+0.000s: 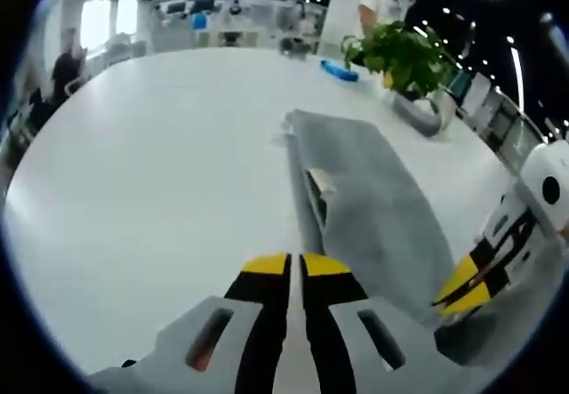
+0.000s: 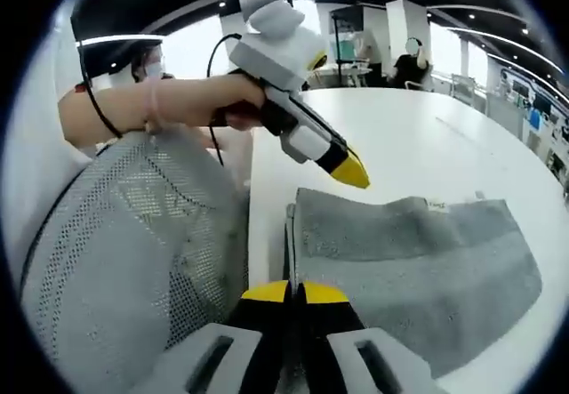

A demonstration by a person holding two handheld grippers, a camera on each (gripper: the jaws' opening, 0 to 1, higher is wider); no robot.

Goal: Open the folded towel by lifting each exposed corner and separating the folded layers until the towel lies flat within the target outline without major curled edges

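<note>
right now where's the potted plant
In the left gripper view the potted plant stands on the white table, beyond the far end of the grey towel, next to a blue object.

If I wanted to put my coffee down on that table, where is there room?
The white table is bare across the wide stretch beside the grey towel, away from the potted plant. It is crowded around the towel, where the left gripper and right gripper work, and near the plant and blue object.
</note>
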